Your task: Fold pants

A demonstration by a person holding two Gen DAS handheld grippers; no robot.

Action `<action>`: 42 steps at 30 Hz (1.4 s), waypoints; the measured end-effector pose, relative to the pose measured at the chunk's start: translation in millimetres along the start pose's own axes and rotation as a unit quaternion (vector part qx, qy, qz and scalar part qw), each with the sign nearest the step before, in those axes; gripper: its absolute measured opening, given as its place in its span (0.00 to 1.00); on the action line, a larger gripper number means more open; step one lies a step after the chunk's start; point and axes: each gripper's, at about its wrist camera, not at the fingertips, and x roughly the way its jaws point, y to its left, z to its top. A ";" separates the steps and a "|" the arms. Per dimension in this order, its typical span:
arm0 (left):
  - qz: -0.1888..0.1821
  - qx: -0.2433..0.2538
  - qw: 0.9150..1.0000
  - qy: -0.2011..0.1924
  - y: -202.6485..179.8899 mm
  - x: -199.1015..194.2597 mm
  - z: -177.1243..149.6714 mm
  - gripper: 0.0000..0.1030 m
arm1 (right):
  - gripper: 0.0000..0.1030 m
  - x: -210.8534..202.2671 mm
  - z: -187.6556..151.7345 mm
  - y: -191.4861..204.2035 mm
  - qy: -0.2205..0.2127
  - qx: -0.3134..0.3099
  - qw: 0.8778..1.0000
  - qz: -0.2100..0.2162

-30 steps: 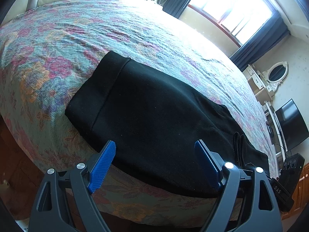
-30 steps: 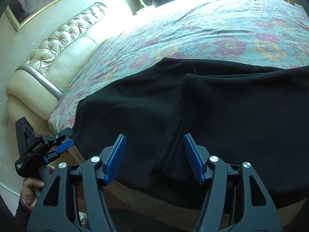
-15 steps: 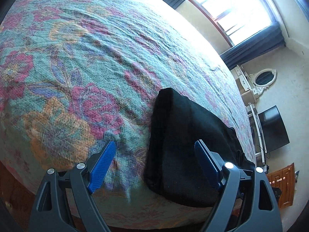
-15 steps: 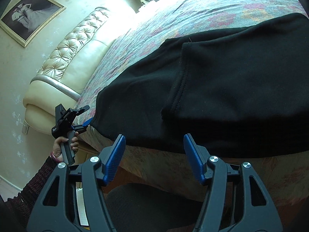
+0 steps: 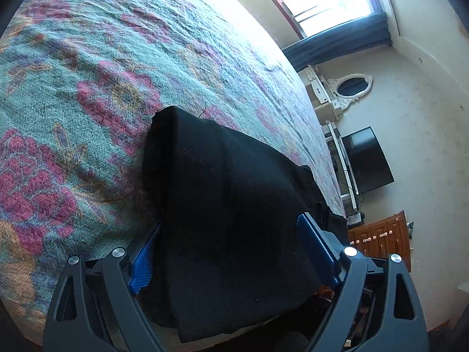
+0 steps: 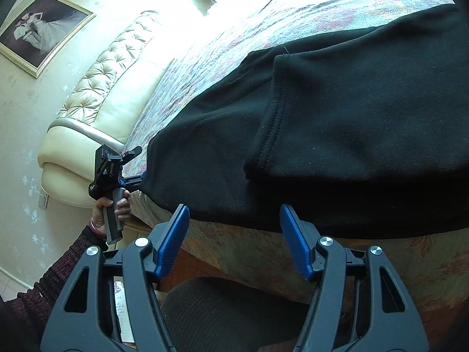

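Observation:
Black pants [image 5: 205, 161] lie folded lengthwise along the near edge of a floral bedspread [image 5: 117, 73]. My left gripper [image 5: 228, 223] is at their narrow end, its jaws opening. The fabric fills the gap and drapes over the left pad [image 5: 142, 264], and I see no squeeze on it. In the right wrist view a hand [image 6: 117, 205] holds this left gripper [image 6: 137, 176] at the pants' left end. The pants [image 6: 351, 117] show a stitched seam [image 6: 272, 135] there. My right gripper [image 6: 233, 209] hovers open just off the bed's edge, below the pants' hem, with nothing between its fingers.
A cream tufted headboard [image 6: 111, 88] and a framed picture [image 6: 41, 32] are to the left. A dark chair seat [image 6: 234, 308] sits below my right gripper. On the far side of the room are a TV [image 5: 366, 161], a wooden cabinet [image 5: 381, 240], an oval mirror [image 5: 350, 86] and a bright window.
My left gripper swung to the pants' narrow end and moved in until the fabric lay between its jaws. My right gripper drew back off the seam to the bed's edge.

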 end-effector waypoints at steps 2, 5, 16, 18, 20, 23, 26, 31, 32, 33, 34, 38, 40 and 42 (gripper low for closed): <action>-0.007 -0.006 1.000 0.009 1.8 0.9 2.5 0.84 | 0.62 -3.1 -3.8 1.3 -0.001 0.002 1.000 0.002; 0.011 -0.017 1.000 0.012 -0.5 2.7 7.4 0.79 | 0.62 -5.5 -7.3 -2.2 0.000 0.003 1.000 0.004; 0.039 0.020 0.999 -0.014 -50.4 -9.6 9.0 0.18 | 0.62 -25.7 -6.5 -5.0 -0.015 0.009 1.000 0.009; 0.013 0.021 0.999 -0.030 -73.9 -20.1 13.0 0.18 | 0.62 -35.6 -7.7 -8.1 -0.024 0.014 1.000 0.012; 0.000 0.035 0.999 -0.037 -105.9 -23.9 14.0 0.18 | 0.62 -44.8 -8.8 -11.5 -0.034 0.019 0.999 0.011; -0.012 0.065 0.997 -0.040 -158.3 -17.3 12.1 0.18 | 0.62 -57.6 -11.5 -18.6 -0.046 0.030 0.998 0.013; -0.019 0.088 0.995 -0.036 -208.3 1.5 10.2 0.18 | 0.62 -71.5 -15.6 -24.5 -0.057 0.037 0.998 0.017; -0.012 0.124 0.992 -0.021 -274.3 46.1 -5.1 0.18 | 0.62 -98.9 -15.4 -35.9 -0.084 0.052 0.995 0.026; -0.007 0.136 0.991 -0.016 -288.3 58.2 -9.2 0.18 | 0.62 -103.9 -15.3 -37.9 -0.089 0.057 0.994 0.029; -0.004 0.145 0.989 -0.010 -300.8 70.9 -14.0 0.18 | 0.62 -108.0 -16.6 -39.2 -0.095 0.061 0.993 0.030; 0.000 0.154 0.988 -0.004 -309.5 83.7 -20.4 0.18 | 0.62 -112.9 -17.5 -42.3 -0.100 0.066 0.992 0.032; 0.026 0.186 0.982 0.029 -344.7 145.1 -44.7 0.18 | 0.62 -130.0 -18.7 -54.0 -0.119 0.082 0.989 0.036; 0.040 0.199 0.978 0.045 -354.1 176.8 -57.2 0.18 | 0.62 -139.1 -20.5 -60.5 -0.127 0.090 0.987 0.038; 0.054 0.206 0.975 0.062 -357.4 207.1 -69.5 0.18 | 0.62 -147.5 -21.9 -68.2 -0.135 0.099 0.985 0.037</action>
